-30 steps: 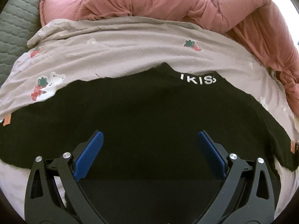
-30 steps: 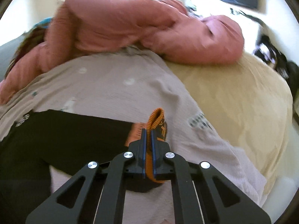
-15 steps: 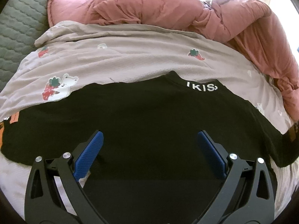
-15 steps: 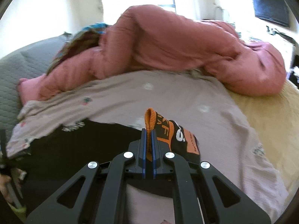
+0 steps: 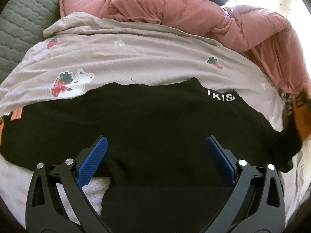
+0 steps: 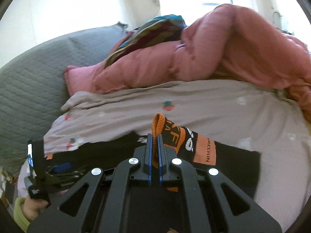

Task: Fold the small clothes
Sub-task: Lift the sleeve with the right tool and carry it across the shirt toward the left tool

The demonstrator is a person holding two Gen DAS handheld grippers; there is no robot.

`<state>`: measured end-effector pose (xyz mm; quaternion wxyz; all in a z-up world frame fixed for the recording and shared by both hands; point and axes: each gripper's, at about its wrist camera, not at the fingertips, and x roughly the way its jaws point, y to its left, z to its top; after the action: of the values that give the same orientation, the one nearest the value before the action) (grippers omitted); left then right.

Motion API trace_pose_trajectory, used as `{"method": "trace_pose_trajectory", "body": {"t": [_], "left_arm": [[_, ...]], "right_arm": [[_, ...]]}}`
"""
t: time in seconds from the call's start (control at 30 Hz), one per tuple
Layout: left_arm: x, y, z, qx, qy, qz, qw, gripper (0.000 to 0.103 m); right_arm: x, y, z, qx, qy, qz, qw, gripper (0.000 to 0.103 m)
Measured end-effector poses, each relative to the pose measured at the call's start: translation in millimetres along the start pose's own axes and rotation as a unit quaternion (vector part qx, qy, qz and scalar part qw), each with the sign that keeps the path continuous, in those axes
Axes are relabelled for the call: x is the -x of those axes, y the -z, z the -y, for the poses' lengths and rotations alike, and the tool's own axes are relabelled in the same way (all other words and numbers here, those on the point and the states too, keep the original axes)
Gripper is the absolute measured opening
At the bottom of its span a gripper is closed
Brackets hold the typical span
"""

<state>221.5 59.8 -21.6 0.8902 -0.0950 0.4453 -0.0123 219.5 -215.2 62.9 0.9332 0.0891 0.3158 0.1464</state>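
The left claw (image 5: 154,159) hung wide open, gripping nothing, just above the near part of the black shirt (image 5: 155,128), which lay spread flat across the bed's pale sheet (image 5: 136,62). The right claw (image 6: 153,155) was clamped on the shirt's orange cuff (image 6: 158,124), holding the sleeve (image 6: 194,147) raised above the shirt's right side. To fold it well, the sleeve probably needed carrying level across the body and laying flat with no bunching, while the open claw pinned the near hem so the cloth could not drag. Beyond, the pink quilt (image 5: 194,15) lay heaped along the bed's far edge.
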Motion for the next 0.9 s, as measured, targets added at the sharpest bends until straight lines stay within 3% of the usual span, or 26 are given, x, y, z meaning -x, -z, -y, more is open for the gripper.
{"method": "trace_pose_trajectory", "body": {"t": [0.13, 0.37, 0.63, 0.77, 0.9], "left_arm": [[-4, -2, -11, 0.017, 0.007, -0.004, 0.9998, 0.094], [-8, -3, -31, 0.068, 0.051, -0.007, 0.9964, 0.094], [-10, -1, -40, 0.106, 0.105, -0.012, 0.9887, 0.092], [-12, 1, -42, 0.118, 0.119, -0.013, 0.9858, 0.085], [-19, 3, -43, 0.127, 0.128, -0.023, 0.9833, 0.061]], "right_arm": [[-26, 3, -26, 0.001, -0.027, -0.024, 0.999, 0.004], [-57, 12, -53, -0.009, -0.059, -0.055, 0.997, 0.004], [-60, 22, -47, -0.024, -0.07, -0.063, 0.995, 0.011], [-55, 26, -33, -0.034, -0.052, -0.061, 0.996, 0.015], [-49, 32, -18, -0.04, -0.029, -0.055, 0.997, 0.021]]}}
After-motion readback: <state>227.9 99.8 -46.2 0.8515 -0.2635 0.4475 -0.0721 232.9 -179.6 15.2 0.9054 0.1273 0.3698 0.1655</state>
